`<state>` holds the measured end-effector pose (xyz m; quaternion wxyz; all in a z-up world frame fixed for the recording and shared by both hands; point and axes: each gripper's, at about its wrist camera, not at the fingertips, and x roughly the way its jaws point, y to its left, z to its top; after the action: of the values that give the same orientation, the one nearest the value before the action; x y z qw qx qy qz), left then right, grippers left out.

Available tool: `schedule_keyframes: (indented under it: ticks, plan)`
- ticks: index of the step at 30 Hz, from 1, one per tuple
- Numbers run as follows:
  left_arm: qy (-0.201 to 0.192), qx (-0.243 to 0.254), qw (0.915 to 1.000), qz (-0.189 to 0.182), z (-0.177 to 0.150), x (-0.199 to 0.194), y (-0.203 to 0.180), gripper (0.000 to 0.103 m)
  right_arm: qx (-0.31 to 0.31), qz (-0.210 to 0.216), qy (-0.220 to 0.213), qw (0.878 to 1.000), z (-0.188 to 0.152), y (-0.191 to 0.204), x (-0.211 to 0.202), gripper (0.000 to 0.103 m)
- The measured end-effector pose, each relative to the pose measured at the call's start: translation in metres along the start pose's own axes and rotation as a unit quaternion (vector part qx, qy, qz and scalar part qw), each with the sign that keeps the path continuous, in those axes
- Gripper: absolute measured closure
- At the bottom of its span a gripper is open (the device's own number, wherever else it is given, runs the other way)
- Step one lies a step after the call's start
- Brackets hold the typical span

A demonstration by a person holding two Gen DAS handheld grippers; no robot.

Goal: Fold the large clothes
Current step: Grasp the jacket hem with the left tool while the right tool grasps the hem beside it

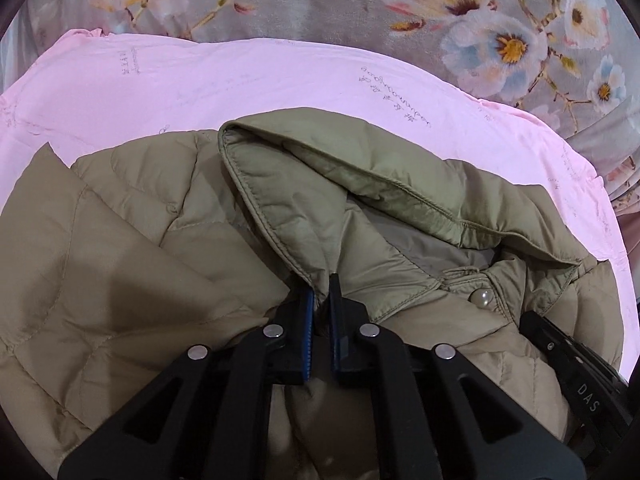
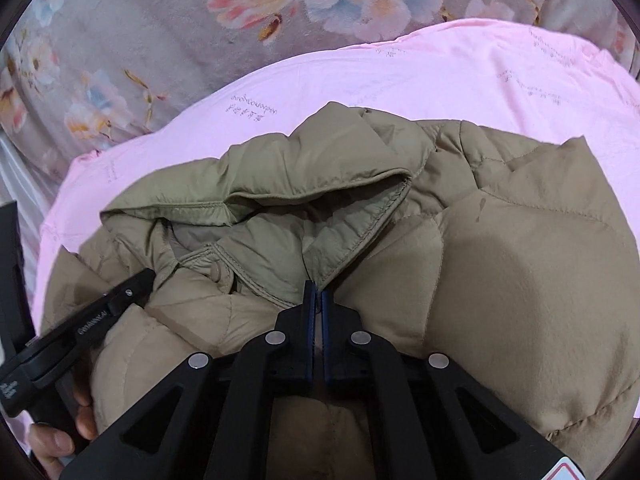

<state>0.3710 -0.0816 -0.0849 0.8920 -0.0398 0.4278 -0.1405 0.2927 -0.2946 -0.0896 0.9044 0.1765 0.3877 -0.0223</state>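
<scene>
Floral bedding [image 1: 320, 4], grey with pale pink and blue blossoms, fills the background, and over it lies a pink sheet [image 1: 200, 92] printed with faint script. On that sheet rests the large thing I am folding, a khaki puffer jacket [image 1: 120, 240], quilted and bunched, with its collar [image 1: 360, 184] turned up and standing open toward the far side. A snap button [image 1: 481, 297] shows on the placket just below the collar.

My left claw [image 1: 321, 292] has its two blue-padded fingers drawn together on the collar's near edge, with a fold of jacket fabric pinched between the pads. My right claw [image 2: 316, 294] is likewise clamped on the jacket at the collar's lower corner, its fingers nearly touching with the thin fabric caught between them.

From the right wrist view the left claw reaches in from the lower left, its black tip lying on the jacket just beside the button. A hand [image 2: 52, 440] grips its handle at the bottom left corner. From the left wrist view, the right claw's black body shows at the lower right edge, against the jacket.
</scene>
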Motion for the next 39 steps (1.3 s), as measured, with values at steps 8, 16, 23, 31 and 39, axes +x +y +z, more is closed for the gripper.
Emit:
schedule_keyframes:
  ticks: [8,16,23,31,39]
  plan:
    - [-0.050,-0.030,0.9982,-0.014,0.007,-0.056,0.017,0.092,0.032,0.023,-0.070,0.997,0.009,-0.005,-0.068,0.089]
    - [0.027,-0.001,0.9996,-0.003,0.015,0.003,-0.012,0.090,0.000,0.002,0.015,1.000,0.006,0.007,0.003,0.098]
    - [0.012,0.006,0.9999,-0.003,0.010,0.004,-0.012,0.090,0.035,0.040,0.023,0.998,0.008,-0.006,0.001,0.097]
    - [0.000,-0.139,0.9819,-0.129,0.048,-0.031,0.031,0.036,0.185,0.175,-0.009,0.967,0.034,-0.034,-0.023,0.040]
    - [0.100,-0.283,0.9337,-0.195,0.077,0.024,0.059,0.035,0.303,0.202,0.014,0.931,0.053,-0.046,0.009,0.040]
